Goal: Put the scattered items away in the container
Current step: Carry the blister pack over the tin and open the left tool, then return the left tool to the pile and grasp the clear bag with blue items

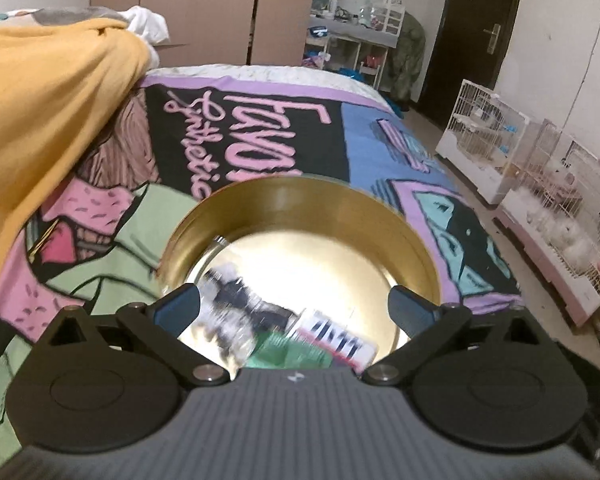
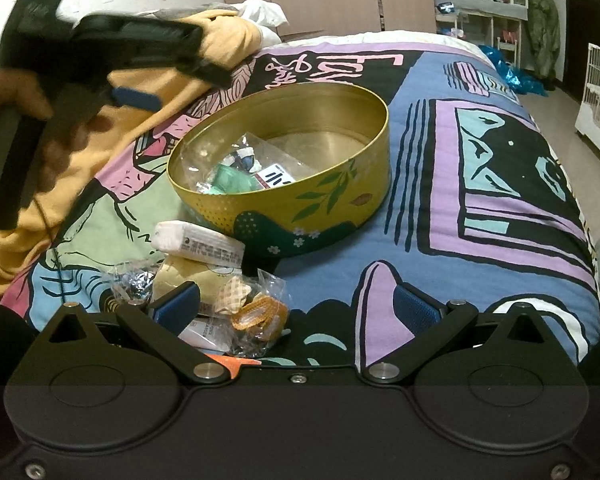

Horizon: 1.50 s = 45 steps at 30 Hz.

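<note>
Right gripper (image 2: 296, 306): fingers spread, empty. Scattered packets (image 2: 236, 304) are found just beyond and beside its left finger, nearer this gripper; crinkled clear wrappers. Round gold tin (image 2: 320, 208) lies farther ahead. Left gripper (image 1: 296, 304): spread, empty, poised over tin.

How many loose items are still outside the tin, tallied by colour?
White: 1, the white packet beside the yellow tin.
Beige: 1, the beige pouch.
Clear: 2, the bag of foil candies and the bag of orange clips.
Total: 4 that can be told apart; more may be hidden.
</note>
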Each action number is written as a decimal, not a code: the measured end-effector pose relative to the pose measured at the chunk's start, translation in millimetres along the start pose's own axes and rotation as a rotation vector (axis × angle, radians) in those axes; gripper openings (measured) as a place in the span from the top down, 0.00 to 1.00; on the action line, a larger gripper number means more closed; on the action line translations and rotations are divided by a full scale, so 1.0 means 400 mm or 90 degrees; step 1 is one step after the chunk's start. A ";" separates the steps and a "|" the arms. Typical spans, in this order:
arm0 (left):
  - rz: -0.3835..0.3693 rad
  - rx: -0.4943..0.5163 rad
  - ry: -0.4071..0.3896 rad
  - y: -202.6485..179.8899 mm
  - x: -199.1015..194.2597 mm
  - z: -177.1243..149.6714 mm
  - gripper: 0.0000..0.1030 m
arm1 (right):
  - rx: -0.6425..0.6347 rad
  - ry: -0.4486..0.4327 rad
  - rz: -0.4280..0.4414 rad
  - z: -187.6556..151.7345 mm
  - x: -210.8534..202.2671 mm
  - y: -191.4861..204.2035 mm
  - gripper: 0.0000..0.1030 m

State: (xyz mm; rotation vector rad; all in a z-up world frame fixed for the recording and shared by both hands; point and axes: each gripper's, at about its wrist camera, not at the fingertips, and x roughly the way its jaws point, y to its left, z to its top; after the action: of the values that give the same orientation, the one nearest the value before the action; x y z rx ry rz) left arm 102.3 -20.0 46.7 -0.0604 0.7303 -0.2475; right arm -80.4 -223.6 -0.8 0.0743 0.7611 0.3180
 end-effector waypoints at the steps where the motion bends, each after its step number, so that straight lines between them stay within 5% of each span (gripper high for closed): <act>1: 0.001 -0.001 0.001 0.012 -0.008 -0.014 0.00 | 0.000 0.001 0.000 -0.001 0.001 0.000 0.00; 14: 0.036 -0.035 0.070 0.170 -0.070 -0.219 0.00 | -0.019 0.026 -0.001 -0.012 0.026 0.018 0.00; 20: 0.000 -0.044 0.099 0.159 -0.067 -0.296 0.00 | -0.035 0.047 0.026 -0.023 0.033 0.031 0.00; 26: 0.025 0.017 0.118 0.144 -0.031 -0.337 0.00 | -0.040 0.056 0.020 -0.030 0.041 0.039 0.00; 31: 0.003 0.002 0.128 0.157 0.009 -0.349 0.01 | -0.032 0.060 0.018 -0.028 0.045 0.034 0.00; 35: -0.021 -0.011 0.132 0.163 0.033 -0.358 0.15 | -0.033 0.060 0.017 -0.028 0.045 0.034 0.00; 45: -0.071 -0.088 0.122 0.210 -0.017 -0.373 0.75 | -0.001 0.063 0.029 -0.024 0.049 0.019 0.00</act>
State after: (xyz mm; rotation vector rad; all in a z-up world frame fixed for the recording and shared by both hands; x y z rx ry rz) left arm 14.9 67.9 -71.6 -0.2115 0.9352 -0.3111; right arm -75.8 -210.9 -19.5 0.0755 0.8588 0.3678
